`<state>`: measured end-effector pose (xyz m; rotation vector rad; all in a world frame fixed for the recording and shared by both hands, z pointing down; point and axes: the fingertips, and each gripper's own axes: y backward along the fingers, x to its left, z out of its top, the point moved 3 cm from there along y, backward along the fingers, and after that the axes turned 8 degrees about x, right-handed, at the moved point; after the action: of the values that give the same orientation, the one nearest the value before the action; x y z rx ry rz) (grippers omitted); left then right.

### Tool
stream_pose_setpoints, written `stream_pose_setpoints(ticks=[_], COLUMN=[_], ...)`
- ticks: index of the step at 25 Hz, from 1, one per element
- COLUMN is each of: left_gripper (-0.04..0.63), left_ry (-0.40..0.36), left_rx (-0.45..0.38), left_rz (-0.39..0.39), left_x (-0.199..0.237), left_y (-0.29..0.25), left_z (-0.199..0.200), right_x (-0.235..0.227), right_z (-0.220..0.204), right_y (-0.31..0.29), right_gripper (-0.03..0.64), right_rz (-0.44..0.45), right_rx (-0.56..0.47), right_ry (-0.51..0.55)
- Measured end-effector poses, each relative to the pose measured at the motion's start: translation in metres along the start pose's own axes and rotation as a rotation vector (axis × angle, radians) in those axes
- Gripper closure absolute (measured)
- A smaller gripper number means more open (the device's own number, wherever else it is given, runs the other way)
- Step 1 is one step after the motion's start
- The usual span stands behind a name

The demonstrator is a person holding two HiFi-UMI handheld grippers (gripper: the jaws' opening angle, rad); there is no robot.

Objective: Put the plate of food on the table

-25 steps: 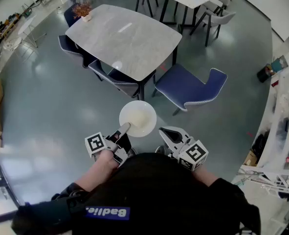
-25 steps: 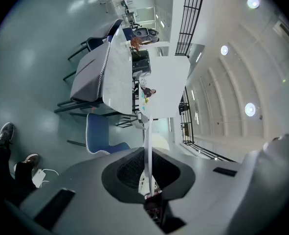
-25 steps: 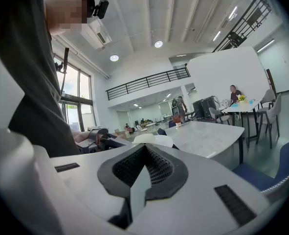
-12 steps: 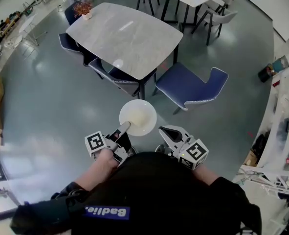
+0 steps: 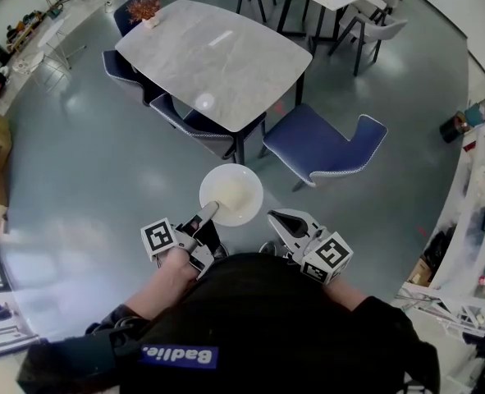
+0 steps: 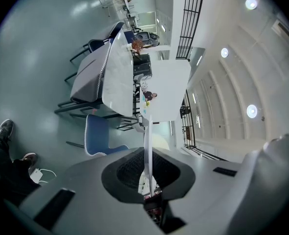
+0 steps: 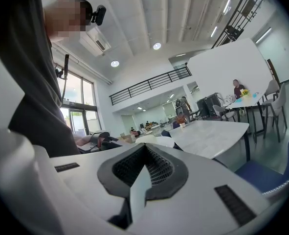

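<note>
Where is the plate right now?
Head view, centre: the plate hangs over the floor, its near rim clamped in the left hand-held gripper, short of the grey table and blue chair.

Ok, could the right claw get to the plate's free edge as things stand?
Probably yes. The right claw sits shut just beside the plate, with nothing between them; the left claw grips only the near-left rim. It would need to open first.

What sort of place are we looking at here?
Probably a canteen or open office dining hall: stone-topped tables with blue chairs, a railed gallery overhead, and a wide polished floor.
</note>
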<state>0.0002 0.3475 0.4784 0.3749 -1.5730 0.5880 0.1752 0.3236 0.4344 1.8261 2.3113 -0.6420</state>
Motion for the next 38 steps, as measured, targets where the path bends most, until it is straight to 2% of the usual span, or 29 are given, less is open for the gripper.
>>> stream_pose_setpoints(ticks=[10,20,27,31,38], left_gripper=[0.568,0.568,0.568,0.568,0.568], left_ry=[-0.001,-0.002,-0.002,-0.015,-0.022], left_rx=[-0.081,-0.081,-0.039,-0.011,0.027], left_rz=[0.001,-0.008,-0.013,-0.01,-0.019], left_x=[0.0,0.004,0.008,0.011,0.009], left_y=[-0.024,-0.048,-0.07,-0.082,-0.107], left_z=[-0.004,0.032,0.086,0.132,0.211], right_x=[-0.04,-0.075,-0.104,-0.12,-0.159], right_z=[0.0,0.01,0.024,0.035,0.054], right_y=[0.02,-0.002,-0.042,-0.081,-0.131], right_gripper=[0.607,0.607,0.607,0.607,0.607], right_rz=[0.022,0.009,-0.05,-0.062,-0.146], right_rx=[-0.012,0.013,0.027,0.04,0.029], right_ry=[-0.014,-0.019,-0.029,-0.042,-0.115])
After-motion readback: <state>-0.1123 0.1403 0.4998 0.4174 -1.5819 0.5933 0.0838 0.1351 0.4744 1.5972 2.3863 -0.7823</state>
